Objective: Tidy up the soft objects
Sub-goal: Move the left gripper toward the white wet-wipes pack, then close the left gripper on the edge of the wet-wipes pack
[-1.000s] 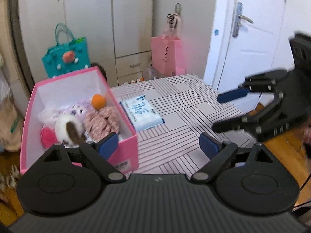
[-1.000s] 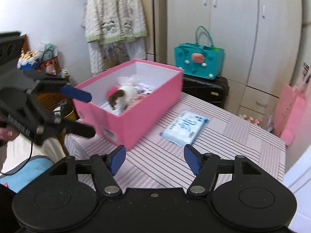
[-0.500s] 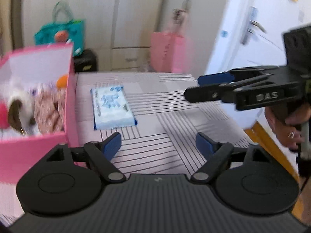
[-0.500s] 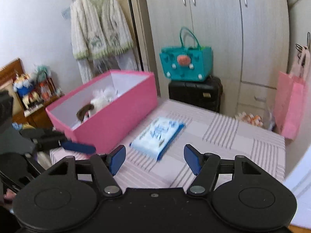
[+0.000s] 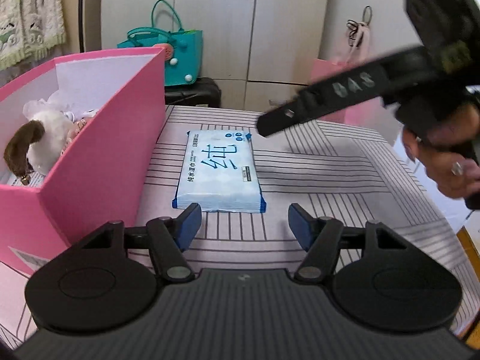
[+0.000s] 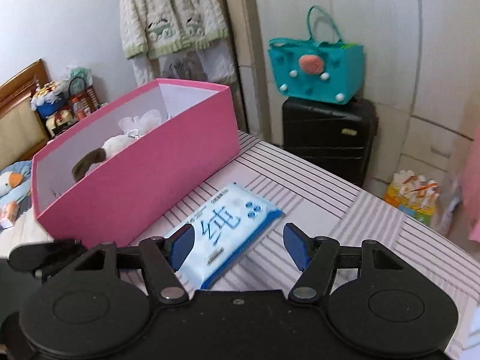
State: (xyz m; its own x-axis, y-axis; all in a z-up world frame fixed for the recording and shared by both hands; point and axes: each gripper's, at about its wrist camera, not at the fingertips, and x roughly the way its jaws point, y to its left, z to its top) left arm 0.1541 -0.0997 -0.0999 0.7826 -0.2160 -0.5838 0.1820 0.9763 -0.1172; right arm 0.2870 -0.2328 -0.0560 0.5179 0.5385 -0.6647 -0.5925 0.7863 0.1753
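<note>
Table (image 5: 315, 162), top covered in pale pink cloth with dark stripes set in blocks running in alternating directions. Directly on it:
- Pink box (image 5: 99, 162), open-topped, white inside, on the left side, its long wall running from near to far; soft toys lie inside.
- Pack of wet wipes (image 5: 219, 171), blue and white, printed with large blue characters, lying flat just right of the box, near the middle of the top, apart from the box wall.

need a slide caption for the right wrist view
Open right gripper poised over a blue wet-wipes pack lying on the striped table beside a pink box of plush toys.
</note>
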